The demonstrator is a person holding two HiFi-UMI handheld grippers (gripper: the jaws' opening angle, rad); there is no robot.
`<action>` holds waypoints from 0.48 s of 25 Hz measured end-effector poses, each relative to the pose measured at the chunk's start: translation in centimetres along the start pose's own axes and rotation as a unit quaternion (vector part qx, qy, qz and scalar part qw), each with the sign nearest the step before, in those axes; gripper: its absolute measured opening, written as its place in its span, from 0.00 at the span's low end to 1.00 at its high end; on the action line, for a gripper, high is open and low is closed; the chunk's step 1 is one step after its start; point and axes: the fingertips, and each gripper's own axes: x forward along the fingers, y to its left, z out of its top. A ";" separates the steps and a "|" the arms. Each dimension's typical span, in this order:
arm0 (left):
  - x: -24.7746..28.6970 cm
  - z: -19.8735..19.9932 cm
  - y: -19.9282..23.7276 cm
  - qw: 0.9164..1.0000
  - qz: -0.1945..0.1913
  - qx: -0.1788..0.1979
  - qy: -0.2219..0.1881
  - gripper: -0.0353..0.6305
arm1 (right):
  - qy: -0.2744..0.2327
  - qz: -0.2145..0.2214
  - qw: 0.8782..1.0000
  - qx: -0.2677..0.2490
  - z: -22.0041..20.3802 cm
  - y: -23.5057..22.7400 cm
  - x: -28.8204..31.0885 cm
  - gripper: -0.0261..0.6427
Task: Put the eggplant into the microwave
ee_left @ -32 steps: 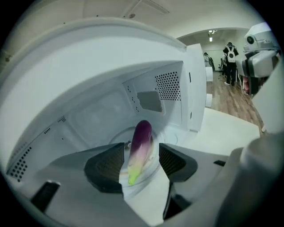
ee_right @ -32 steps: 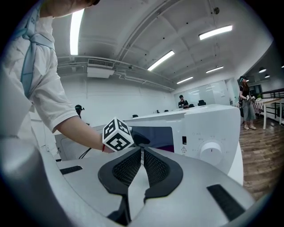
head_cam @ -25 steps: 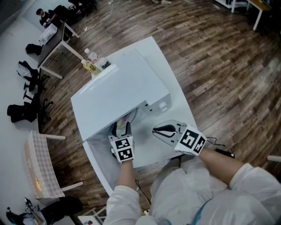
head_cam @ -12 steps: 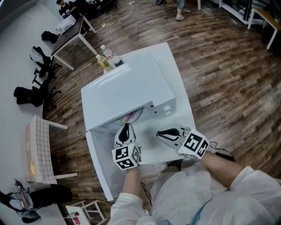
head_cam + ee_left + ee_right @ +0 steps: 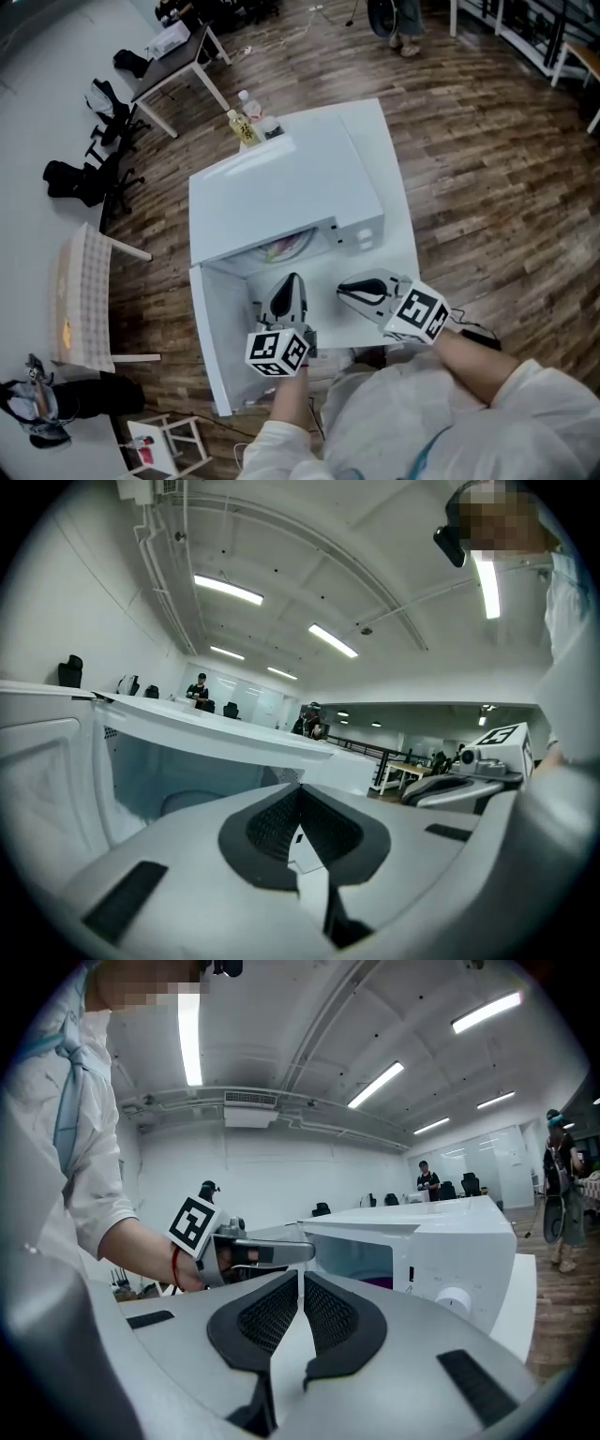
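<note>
The white microwave (image 5: 291, 183) stands on a white table with its door (image 5: 217, 328) swung open to the left. On the plate (image 5: 284, 247) inside the cavity lies something purple, the eggplant (image 5: 377, 1282), only partly seen. My left gripper (image 5: 291, 279) hovers in front of the opening, shut, with nothing between its pads (image 5: 300, 789). My right gripper (image 5: 345, 286) is beside it, before the control panel (image 5: 450, 1283), also shut and empty (image 5: 300, 1274). Each gripper shows in the other's view: the left gripper (image 5: 305, 1252) and the right gripper (image 5: 417, 793).
Two bottles (image 5: 246, 122) stand on the white table (image 5: 401, 244) behind the microwave. A checked chair (image 5: 80, 291) is left of the table, and a desk (image 5: 178, 61) with bags is farther off on the wooden floor.
My left gripper has drawn back out of the microwave opening toward me, risen and rolled, and its jaws have shut empty. The right gripper has barely shifted.
</note>
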 end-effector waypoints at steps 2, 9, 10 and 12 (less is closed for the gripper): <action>-0.5 1.0 -1.6 0.999 -0.031 -0.022 -0.024 0.06 | -0.004 0.005 1.000 -0.004 0.4 0.1 -0.2 0.10; -2.3 2.9 -6.7 0.986 -0.134 -0.058 -0.078 0.06 | -0.030 0.017 0.999 -0.008 2.2 0.5 -1.3 0.10; -2.4 2.8 -7.2 0.986 -0.138 -0.052 -0.077 0.06 | -0.034 0.018 0.999 -0.011 2.4 0.5 -1.4 0.10; -2.6 2.6 -7.9 0.987 -0.139 -0.040 -0.072 0.06 | -0.041 0.021 0.999 -0.012 2.7 0.5 -1.7 0.10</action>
